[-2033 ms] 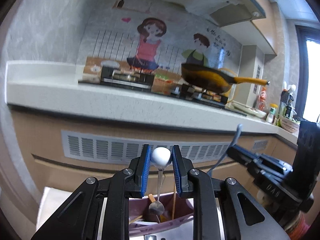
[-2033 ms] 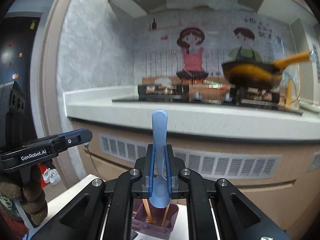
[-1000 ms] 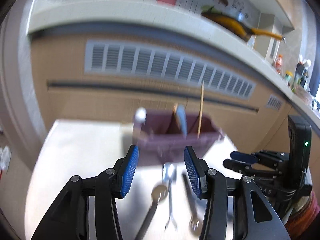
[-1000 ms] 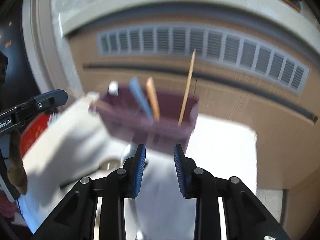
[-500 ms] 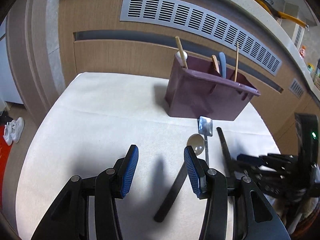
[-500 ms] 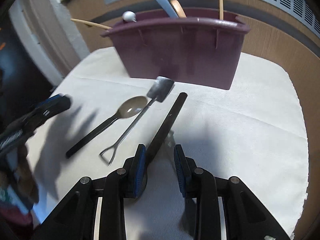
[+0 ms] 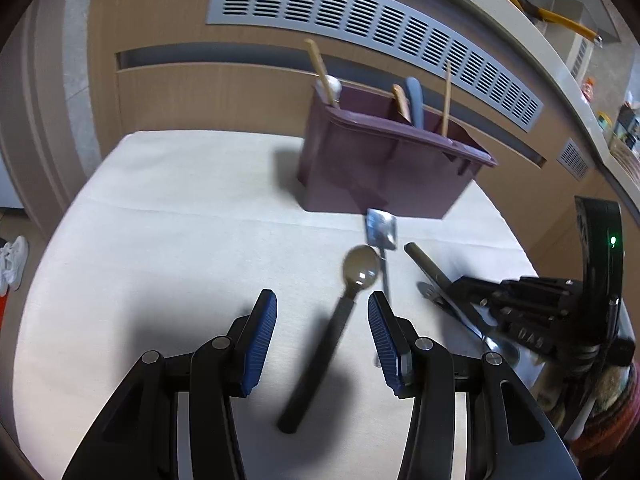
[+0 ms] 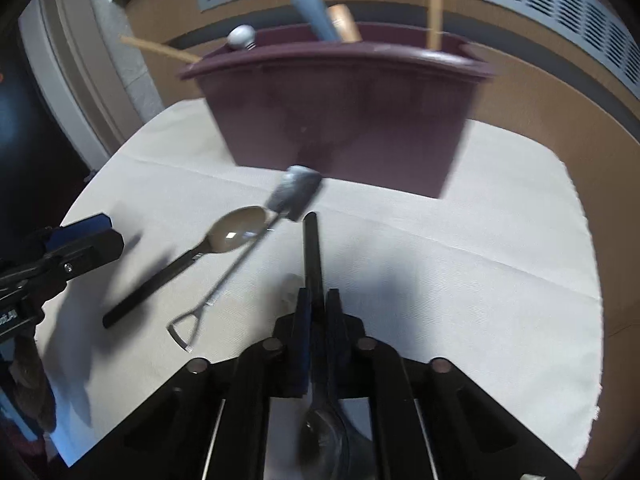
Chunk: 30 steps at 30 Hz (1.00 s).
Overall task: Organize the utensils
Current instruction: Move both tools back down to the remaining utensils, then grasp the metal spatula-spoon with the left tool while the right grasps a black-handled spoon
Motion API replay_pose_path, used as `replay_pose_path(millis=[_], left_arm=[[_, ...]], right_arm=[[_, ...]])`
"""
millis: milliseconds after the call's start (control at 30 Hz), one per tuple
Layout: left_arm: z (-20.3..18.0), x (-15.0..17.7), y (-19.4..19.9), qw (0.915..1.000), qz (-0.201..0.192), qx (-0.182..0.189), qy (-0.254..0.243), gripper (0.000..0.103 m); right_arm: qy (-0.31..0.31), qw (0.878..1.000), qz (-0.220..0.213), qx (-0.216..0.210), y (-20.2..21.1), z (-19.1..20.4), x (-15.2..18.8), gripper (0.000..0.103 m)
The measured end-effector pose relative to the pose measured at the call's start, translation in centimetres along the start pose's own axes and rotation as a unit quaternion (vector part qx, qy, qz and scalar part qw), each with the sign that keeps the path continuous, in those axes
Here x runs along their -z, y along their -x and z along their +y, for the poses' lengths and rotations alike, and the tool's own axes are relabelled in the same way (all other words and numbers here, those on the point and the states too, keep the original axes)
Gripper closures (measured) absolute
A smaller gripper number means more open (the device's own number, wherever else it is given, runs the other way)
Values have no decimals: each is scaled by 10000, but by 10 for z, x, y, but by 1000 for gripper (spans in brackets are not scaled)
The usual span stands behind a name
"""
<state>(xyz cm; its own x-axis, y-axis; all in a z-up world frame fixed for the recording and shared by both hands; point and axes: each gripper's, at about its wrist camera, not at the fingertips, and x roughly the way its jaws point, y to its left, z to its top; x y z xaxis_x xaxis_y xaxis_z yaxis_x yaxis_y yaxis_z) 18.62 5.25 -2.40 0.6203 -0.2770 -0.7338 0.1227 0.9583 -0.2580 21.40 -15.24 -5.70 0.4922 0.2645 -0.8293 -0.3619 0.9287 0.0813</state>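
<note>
The purple utensil holder (image 7: 384, 168) stands at the far side of the white cloth-covered table (image 7: 168, 216), close to the wooden cabinet front behind it. Five things stick up from it: a tan stick (image 7: 318, 66) leaning at the left end, a white round-topped piece (image 7: 333, 87) beside that, a blue handle (image 7: 414, 98) and a tan handle (image 7: 400, 100) close together near the middle, and a thin wooden chopstick (image 7: 447, 96) toward the right. On the cloth in front of the holder lie three utensils: a black-handled spoon (image 7: 344, 304) with its bowl toward the holder, a small metal shovel-shaped spoon (image 7: 382, 232) with its blade just short of the holder's base, and a second black-handled utensil (image 8: 312, 256). My right gripper (image 8: 318, 312) is closing, its blue pads pressed against the handle of that second black utensil, whose bowl end shows under the gripper body near the bottom of the right wrist view. My left gripper (image 7: 322, 328) stands wide open, holding nothing, its fingers either side of the first spoon's black handle and above it; I cannot tell how near the cloth they are. The left half of the table is bare cloth with free room, and so is the right side beyond my right gripper; the table's rounded edges fall away at both sides.
</note>
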Motion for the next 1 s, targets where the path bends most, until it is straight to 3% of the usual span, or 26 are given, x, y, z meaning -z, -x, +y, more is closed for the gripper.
replay_pose_path(millis=[167, 267, 433, 700, 1000], left_arm=[[-19, -3, -12, 9995, 195, 207, -158, 54], [-38, -16, -28, 9980, 295, 359, -427, 54], [-66, -40, -70, 9952, 483, 44, -849, 54], [-79, -59, -119, 9888, 735, -538, -1182, 55], [-52, -21, -81, 9879, 797, -567, -1204, 54]], right_arm=[[-265, 9987, -227, 369, 22, -35, 13, 97], [-431, 9979, -293, 382, 27, -50, 18, 97], [-812, 9963, -249, -162, 26, -69, 27, 96], [-549, 9980, -286, -143, 26, -57, 36, 96], [242, 9978, -148, -606, 22, -20, 19, 96]])
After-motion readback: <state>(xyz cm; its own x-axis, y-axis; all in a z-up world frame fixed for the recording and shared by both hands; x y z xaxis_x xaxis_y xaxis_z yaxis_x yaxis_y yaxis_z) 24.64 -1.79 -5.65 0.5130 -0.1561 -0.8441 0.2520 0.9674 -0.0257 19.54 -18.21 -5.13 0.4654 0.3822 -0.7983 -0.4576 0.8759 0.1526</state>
